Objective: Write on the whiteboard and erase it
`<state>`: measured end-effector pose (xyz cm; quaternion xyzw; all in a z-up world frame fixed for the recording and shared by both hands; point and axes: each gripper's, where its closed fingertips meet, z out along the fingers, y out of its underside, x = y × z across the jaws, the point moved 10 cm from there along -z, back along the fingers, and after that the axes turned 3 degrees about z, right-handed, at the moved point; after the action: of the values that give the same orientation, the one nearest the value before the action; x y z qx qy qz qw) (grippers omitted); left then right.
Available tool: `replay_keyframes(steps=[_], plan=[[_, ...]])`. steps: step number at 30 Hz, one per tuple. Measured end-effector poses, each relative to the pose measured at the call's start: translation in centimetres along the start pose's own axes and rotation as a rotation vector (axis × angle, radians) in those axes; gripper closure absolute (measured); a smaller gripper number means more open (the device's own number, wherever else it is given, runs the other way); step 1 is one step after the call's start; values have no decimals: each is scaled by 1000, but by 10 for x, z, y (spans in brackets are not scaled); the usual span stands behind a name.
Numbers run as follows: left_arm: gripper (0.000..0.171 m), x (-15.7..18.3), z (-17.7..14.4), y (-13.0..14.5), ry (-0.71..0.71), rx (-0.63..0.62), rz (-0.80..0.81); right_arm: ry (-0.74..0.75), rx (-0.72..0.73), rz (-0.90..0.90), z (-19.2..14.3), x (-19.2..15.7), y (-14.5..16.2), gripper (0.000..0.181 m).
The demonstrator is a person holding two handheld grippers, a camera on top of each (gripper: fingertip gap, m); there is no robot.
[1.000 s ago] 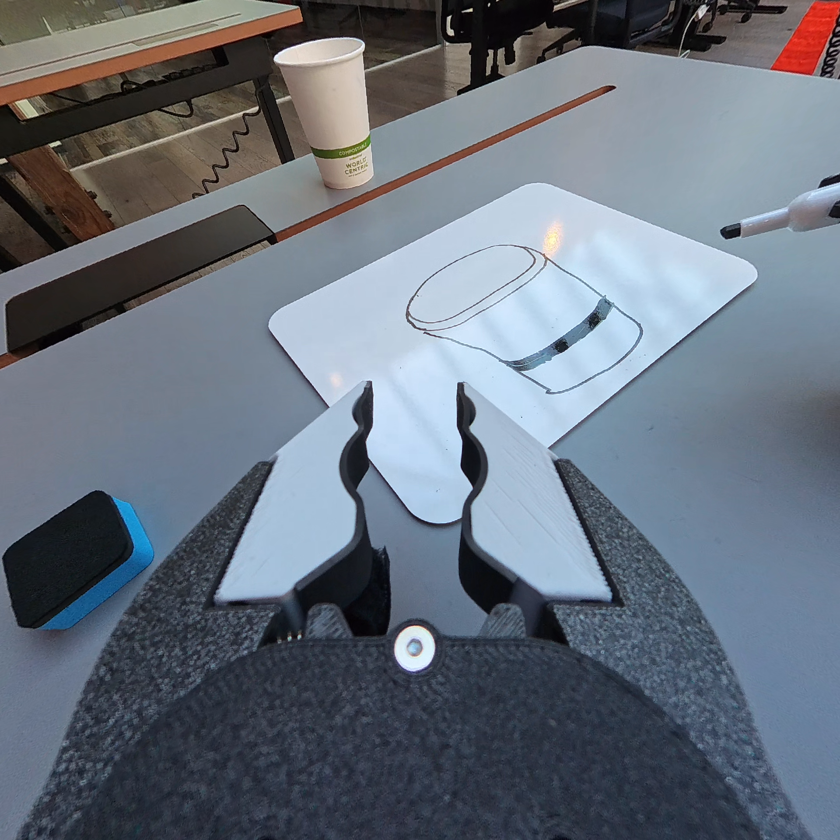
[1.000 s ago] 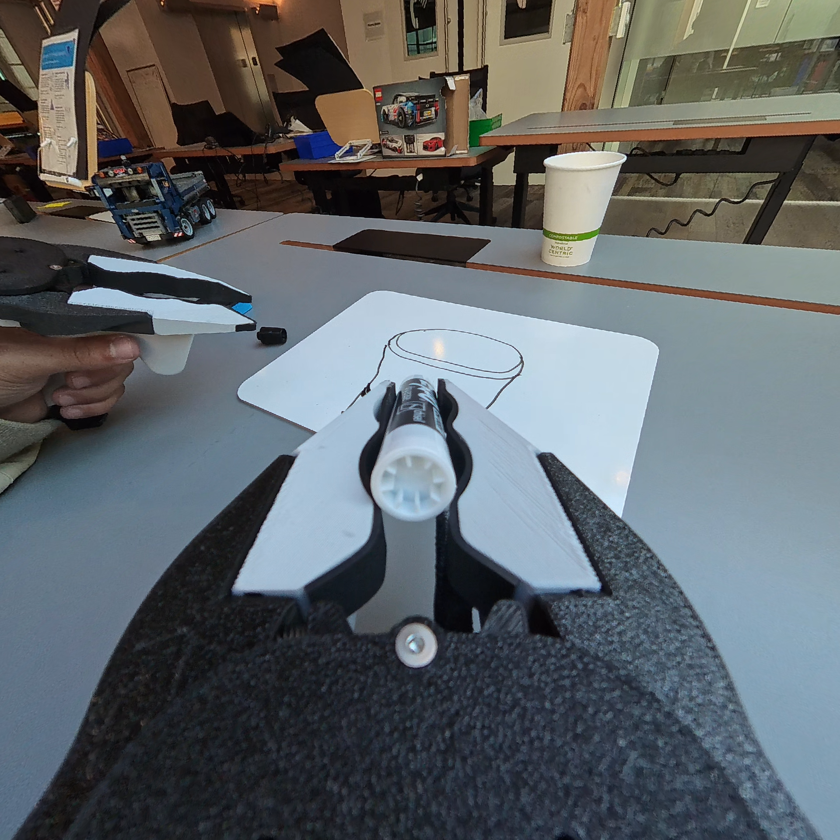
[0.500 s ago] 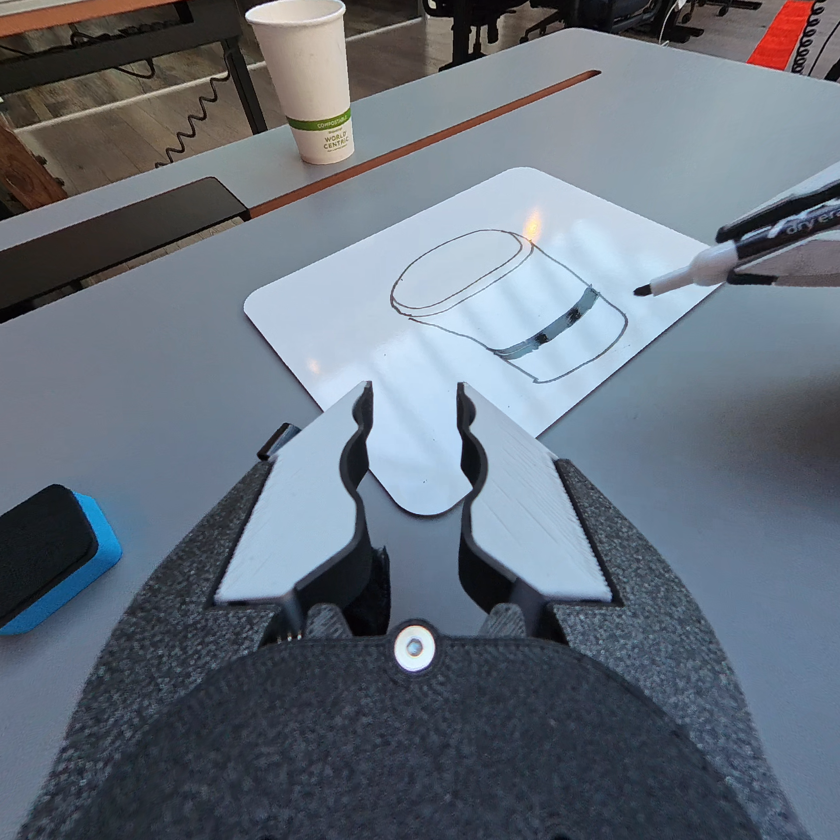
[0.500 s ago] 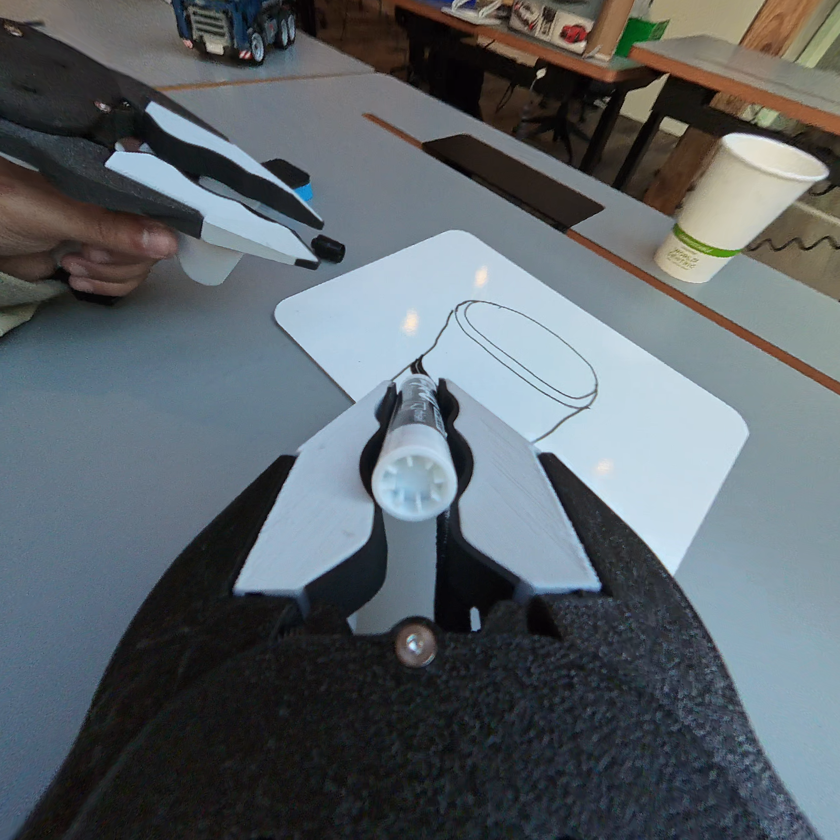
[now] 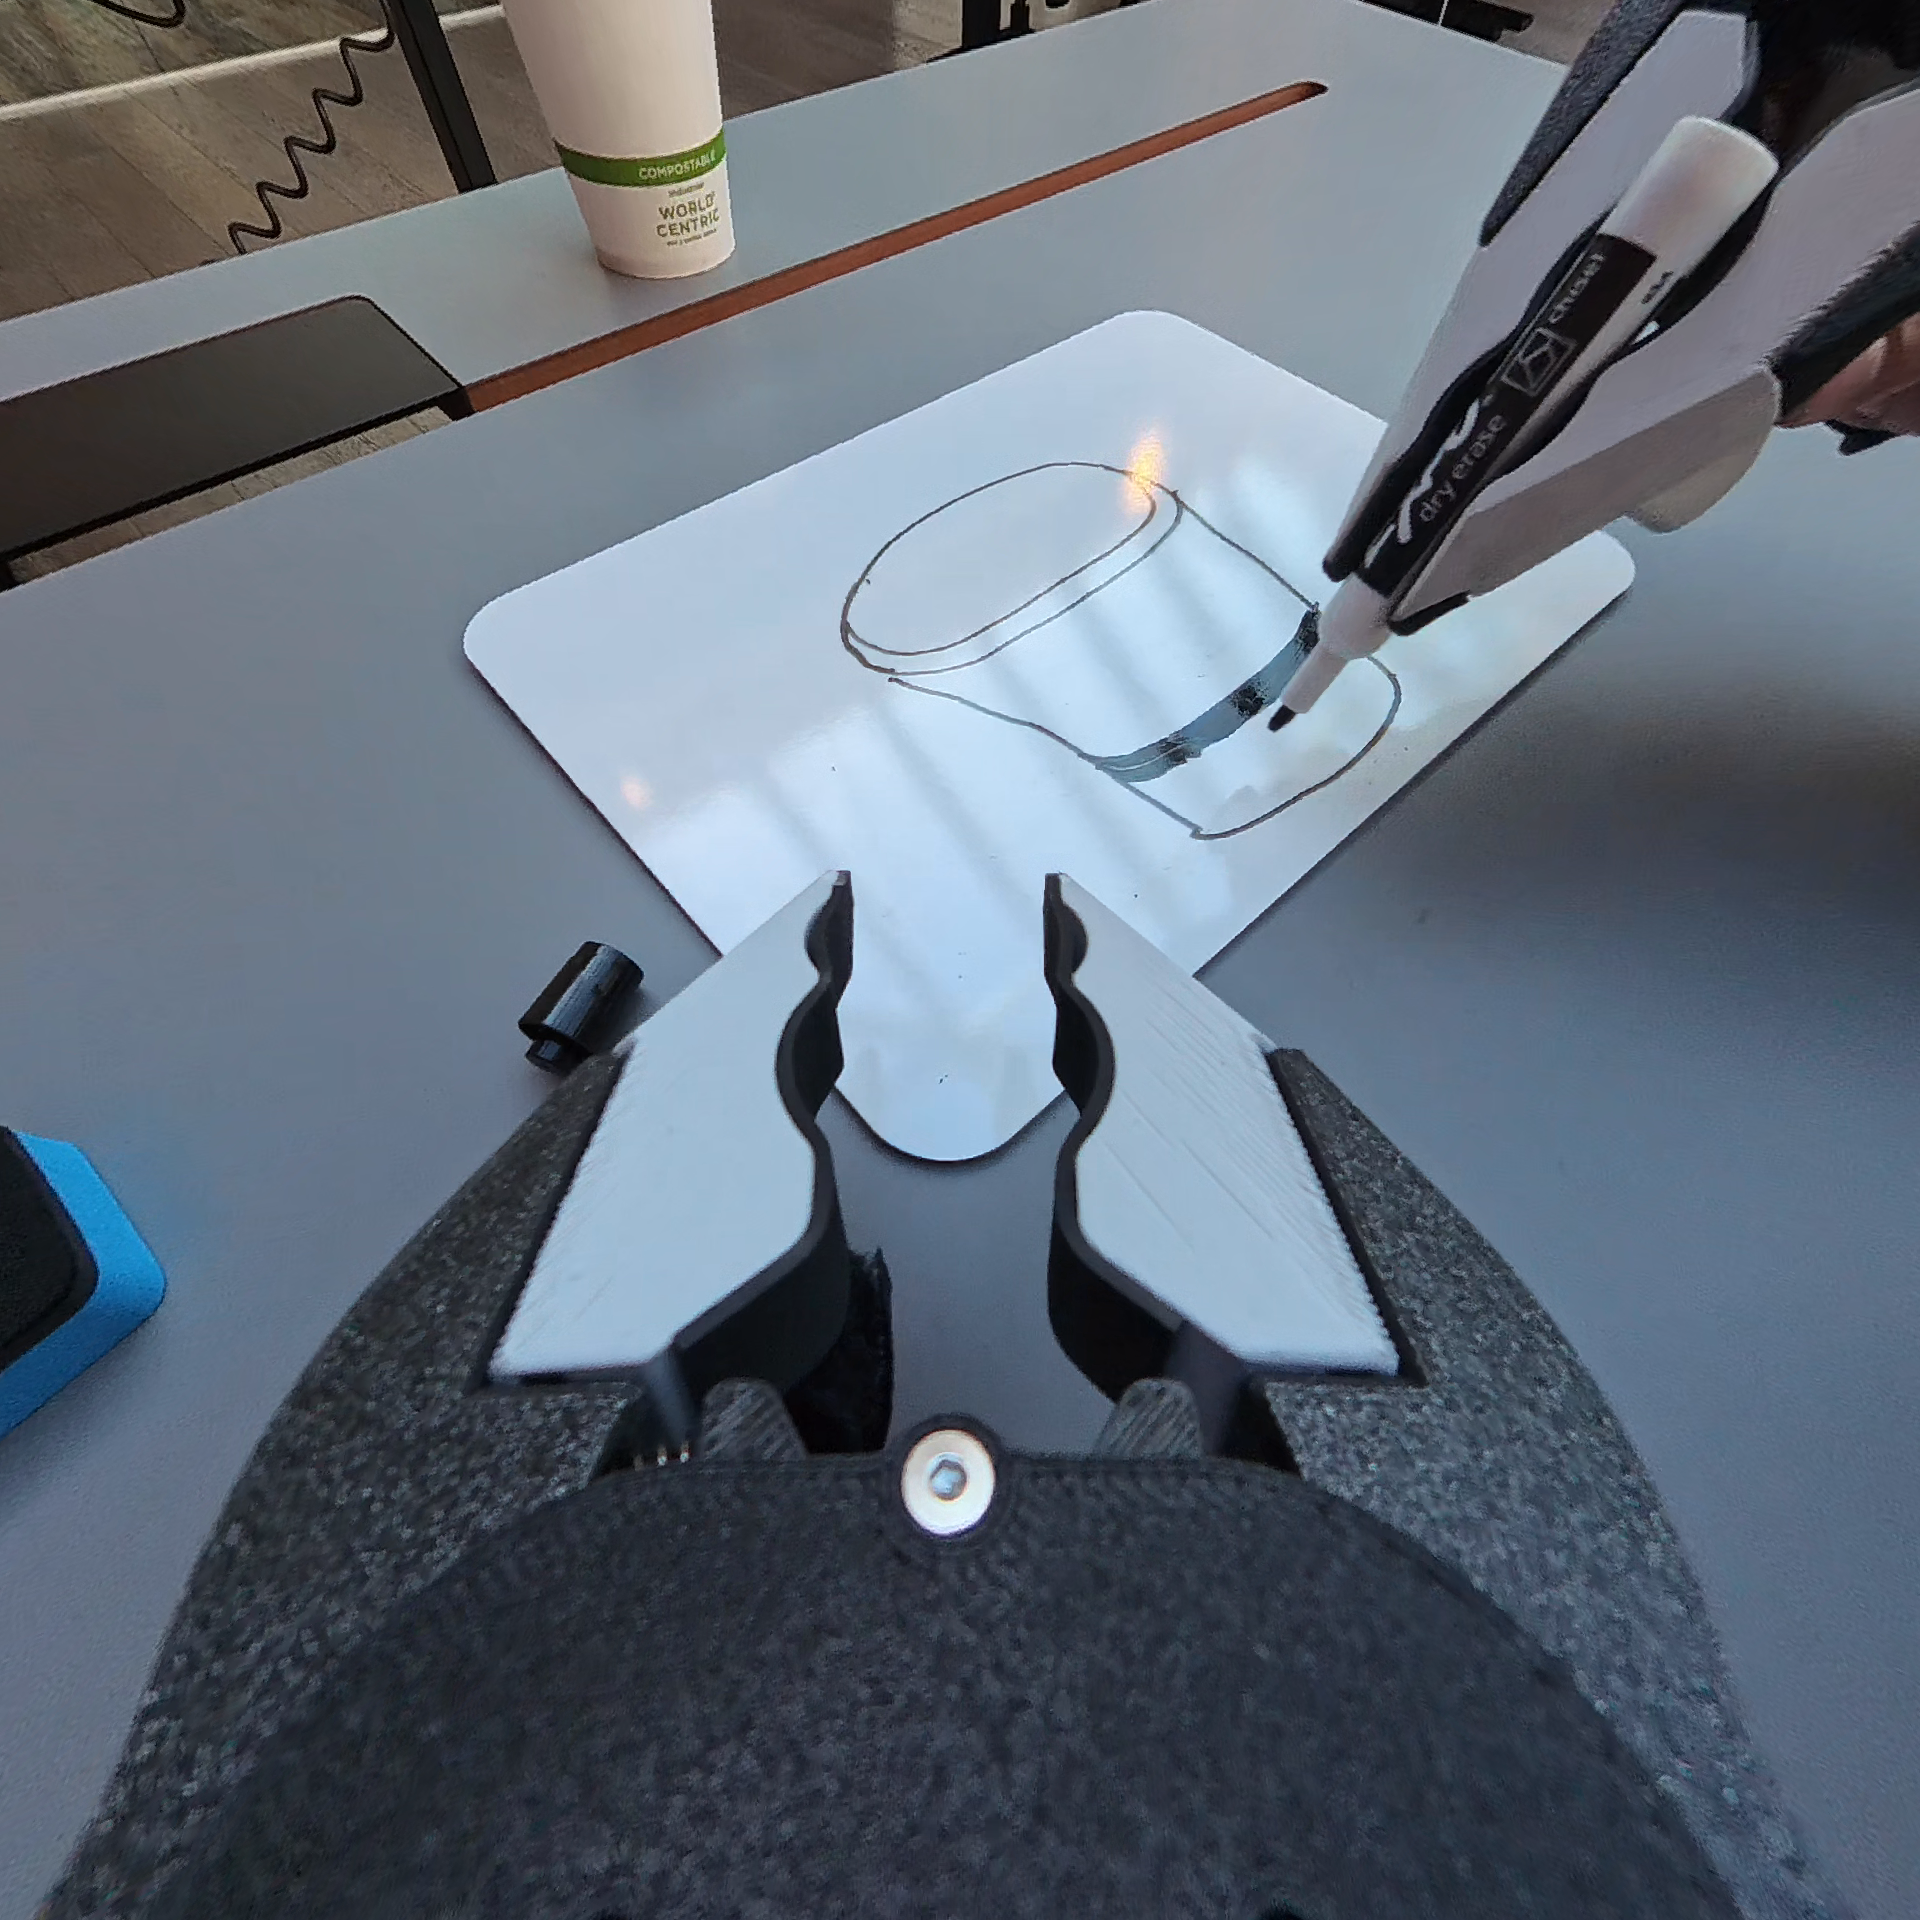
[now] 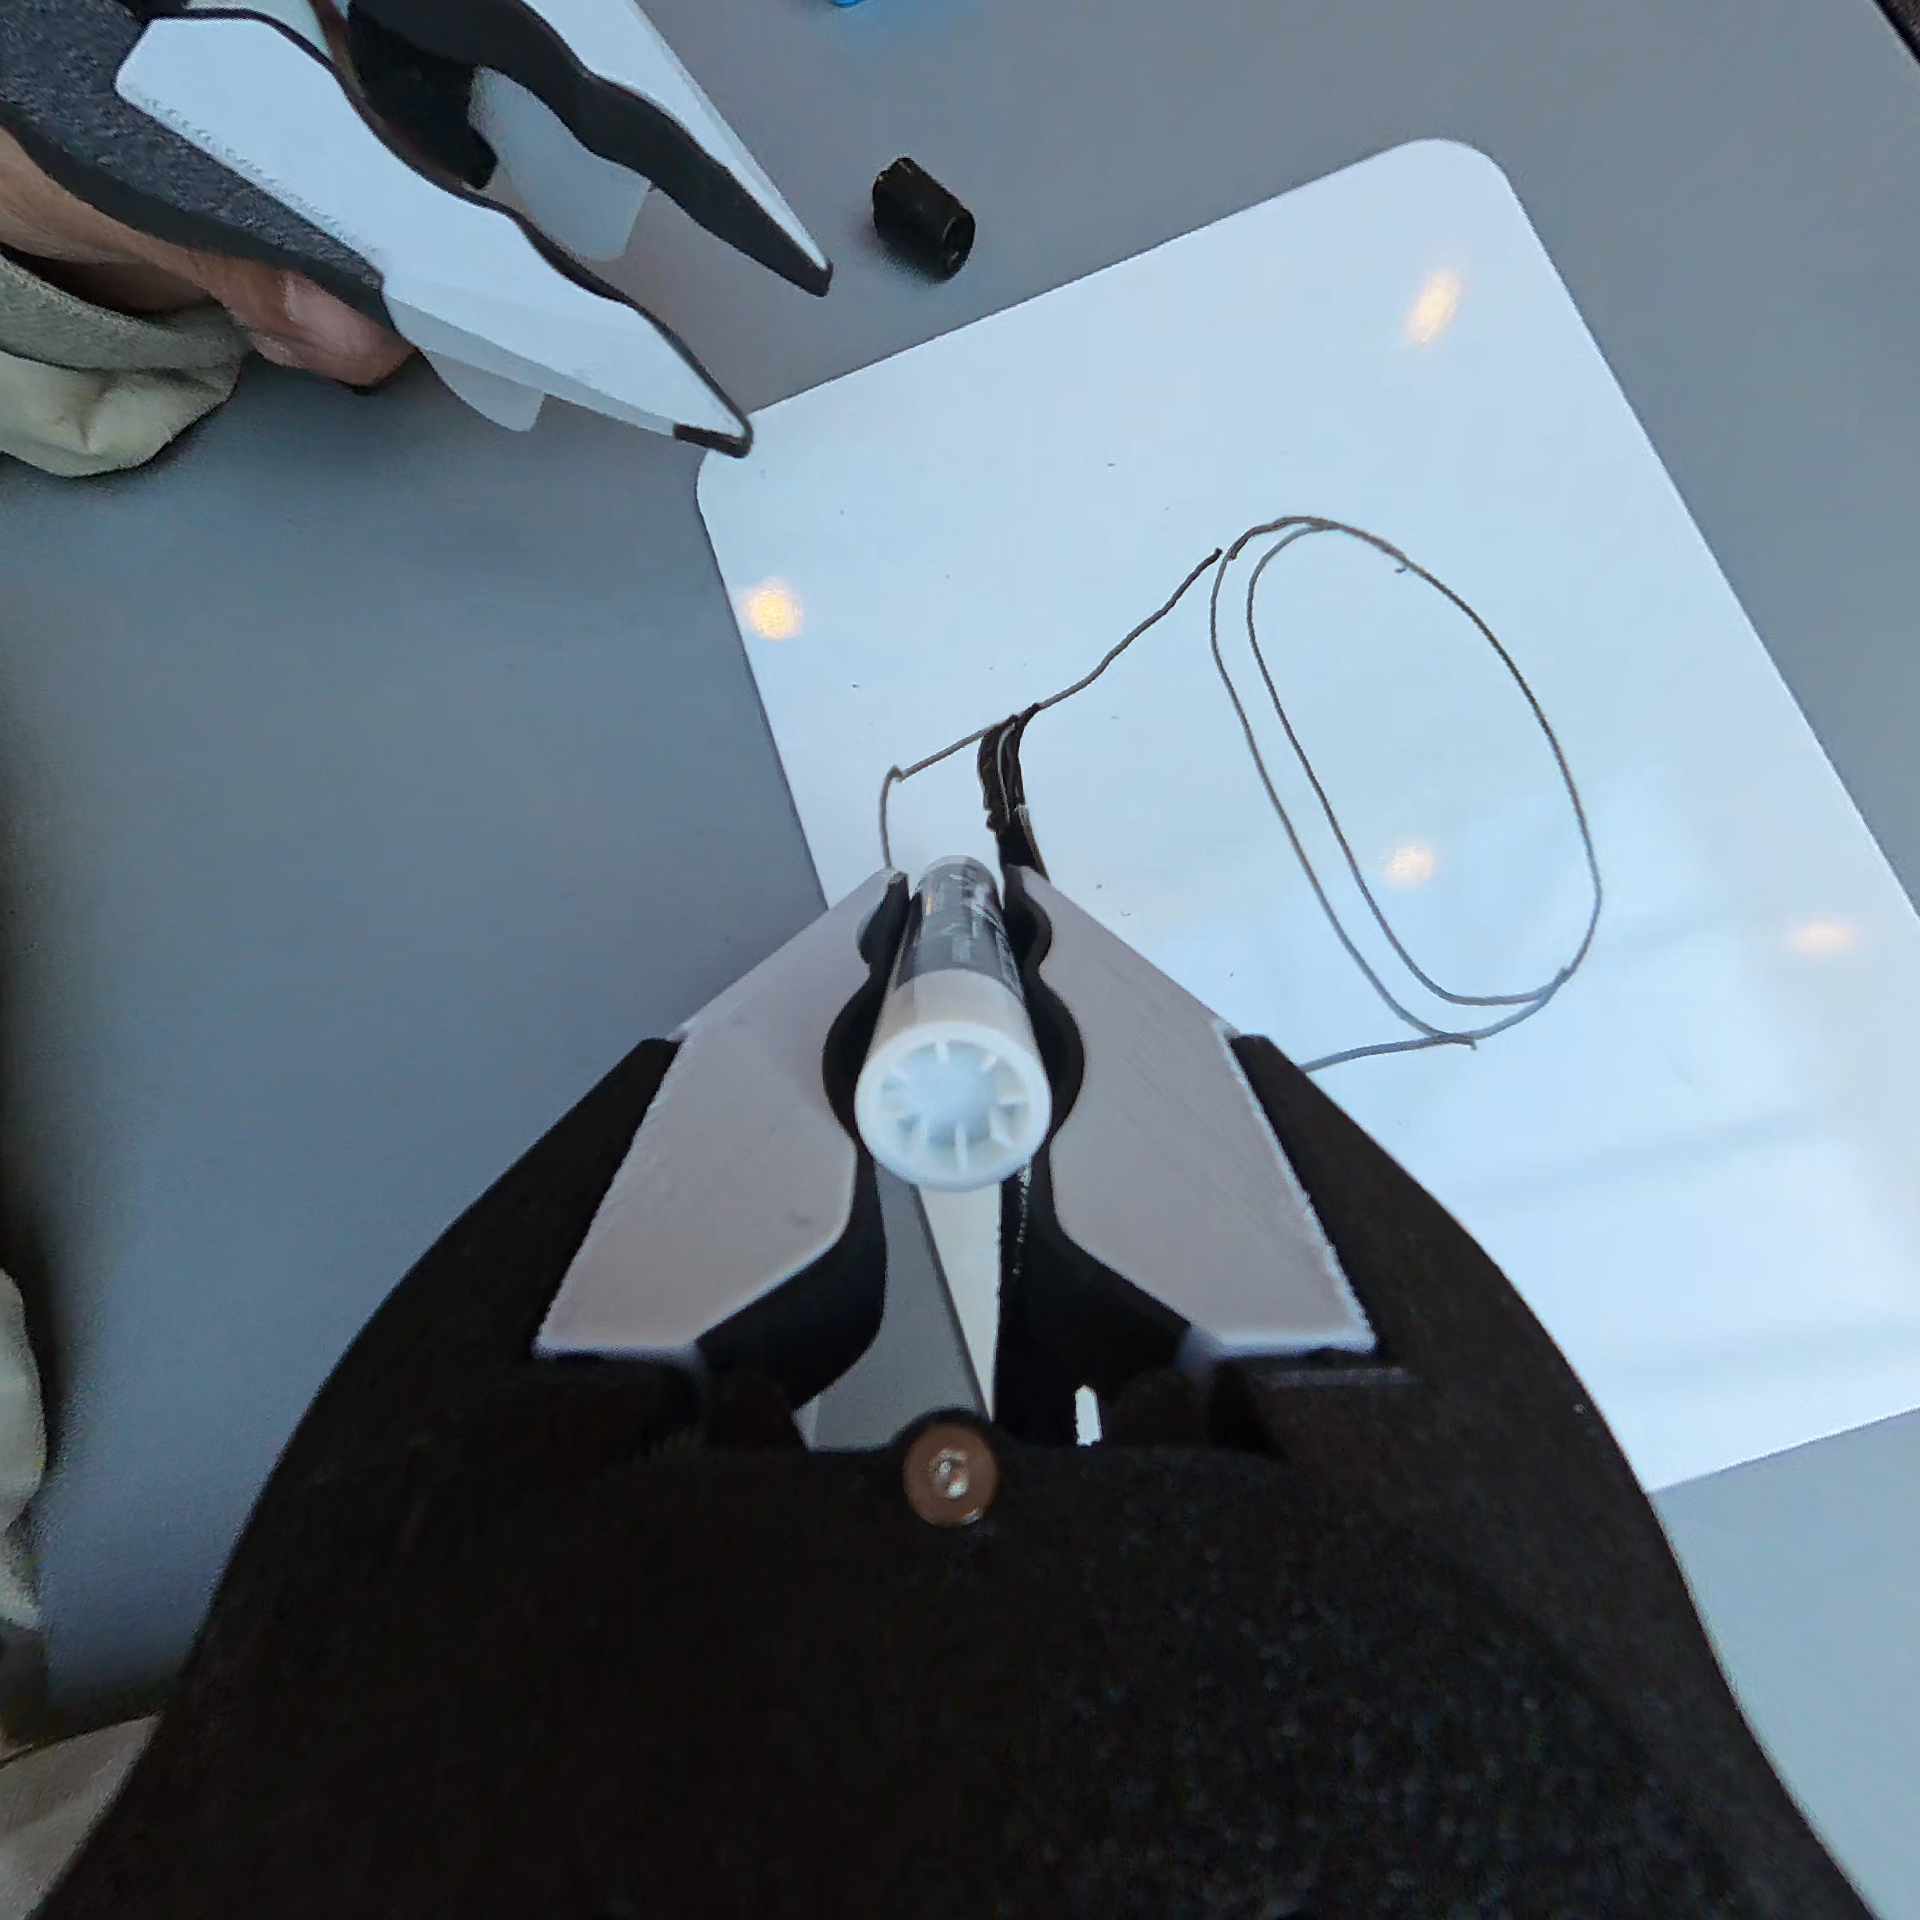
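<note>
A white dry-erase board [image 5: 727, 675] lies on the grey table [image 5: 260, 727], with a drawn cup outline [image 5: 1039, 582] that has a dark band. My right gripper [image 6: 956, 883] is shut on a white and black marker [image 6: 951, 1039] and points steeply down at the board. In the left wrist view the marker [image 5: 1496, 395] has its tip at the dark band, on or just above the board; I cannot tell which. My left gripper [image 5: 940, 883] is open and empty, hovering over the board's near corner. It also shows in the right wrist view [image 6: 769, 358].
A black marker cap [image 5: 582, 1003] lies on the table just left of my left gripper. A blue and black eraser [image 5: 73, 1278] sits at the left edge. A white paper cup [image 5: 644, 135] and a black pad [image 5: 208, 416] are at the back.
My right gripper has swung in over the board and tilted down, bringing the marker tip from beyond the board's right edge to the drawn band. My left gripper has shifted slightly right.
</note>
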<state>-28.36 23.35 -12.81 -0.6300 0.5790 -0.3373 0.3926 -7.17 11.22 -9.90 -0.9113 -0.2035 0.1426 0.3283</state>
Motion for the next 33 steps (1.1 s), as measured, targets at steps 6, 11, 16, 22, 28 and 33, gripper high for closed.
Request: replay_keyframes(steps=[6, 11, 16, 22, 28, 33], plan=[[135, 10, -2, -4, 32, 13, 36, 7, 175, 17, -6, 3, 12, 163], [135, 10, 3, 0, 37, -16, 35, 127, 211, 18, -25, 18, 23, 163], [135, 10, 0, -2, 20, -4, 47, 408, 261, -56, -44, 31, 27, 162], [135, 2, 1, 1, -18, -19, 11, 710, 216, -110, -34, 41, 29, 163], [135, -3, -4, -1, -97, -11, 17, 774, 306, 14, -26, 44, 23, 163], [135, -4, -9, -4, -137, 20, 28, 812, 412, 81, -38, 40, 19, 163]])
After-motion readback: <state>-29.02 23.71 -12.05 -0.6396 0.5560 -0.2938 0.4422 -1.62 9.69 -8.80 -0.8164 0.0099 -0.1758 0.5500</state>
